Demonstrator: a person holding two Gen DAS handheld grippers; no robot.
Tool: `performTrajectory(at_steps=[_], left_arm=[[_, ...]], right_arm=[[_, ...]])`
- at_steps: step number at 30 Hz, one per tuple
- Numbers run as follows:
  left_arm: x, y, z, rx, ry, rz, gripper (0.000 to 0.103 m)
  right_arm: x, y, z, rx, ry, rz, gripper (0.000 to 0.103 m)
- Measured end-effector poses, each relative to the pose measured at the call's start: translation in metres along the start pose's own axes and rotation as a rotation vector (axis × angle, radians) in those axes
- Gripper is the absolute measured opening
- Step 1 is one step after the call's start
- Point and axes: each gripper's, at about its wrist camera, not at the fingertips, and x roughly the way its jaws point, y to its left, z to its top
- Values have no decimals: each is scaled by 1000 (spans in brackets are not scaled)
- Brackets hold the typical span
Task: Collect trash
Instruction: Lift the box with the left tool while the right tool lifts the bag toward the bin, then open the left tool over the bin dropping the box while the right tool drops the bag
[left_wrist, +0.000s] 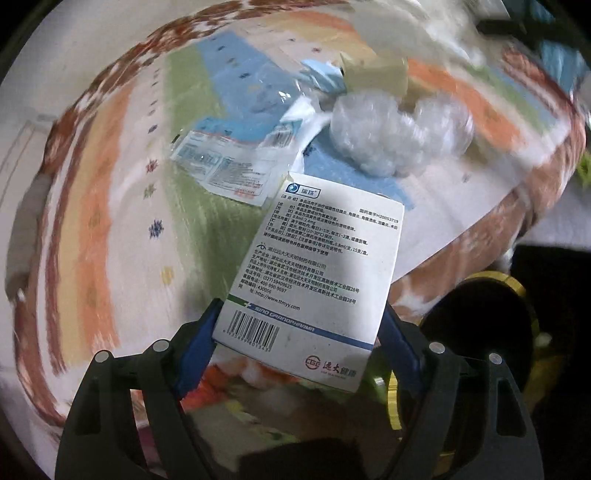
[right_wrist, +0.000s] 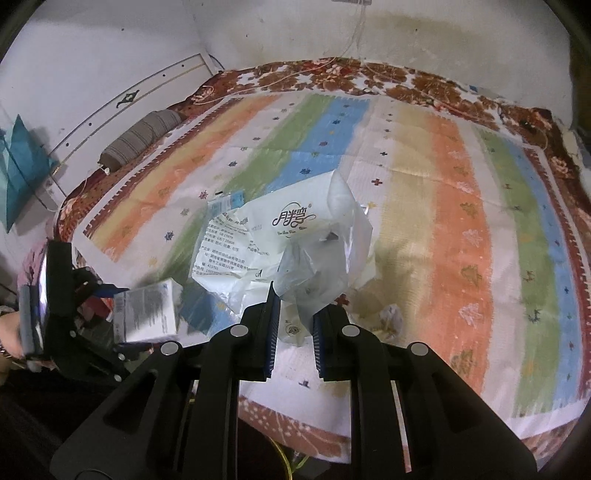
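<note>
left tool (left_wrist: 299, 332) clamps box (left_wrist: 314, 280) off bed's (right_wrist: 461, 221) near-left corner | right tool (right_wrist: 293, 314) pinches bag (right_wrist: 317, 258), mid-bed near edge | risk: thin film slips, torn wrapper (left_wrist: 221, 170) left behind

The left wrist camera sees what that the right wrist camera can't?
Only the left wrist view shows the printed back of the medicine box with its barcode, and a gold-rimmed bin.
Only the right wrist view shows the striped pillow, the wall and the right gripper around a clear bag.
Both show the striped bedsheet, the box and the left gripper.
</note>
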Motion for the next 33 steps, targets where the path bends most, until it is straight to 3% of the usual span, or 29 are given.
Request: performTrajectory(at_steps=[3, 20, 26, 33], left_arm=[[-21, -4, 1, -65, -38, -42, 79], [-87, -7, -21, -363, -164, -69, 78], [-106, -20, -35, -401, -234, -136, 78], [-110, -40, -53, -416, -259, -206, 78]], right_arm=[[-13, 4, -8, -2, -7, -10, 15], [-72, 37, -56, 15, -55, -34, 15], [-82, 46, -84, 28, -49, -57, 15], [-90, 52, -115, 58, -44, -50, 15]])
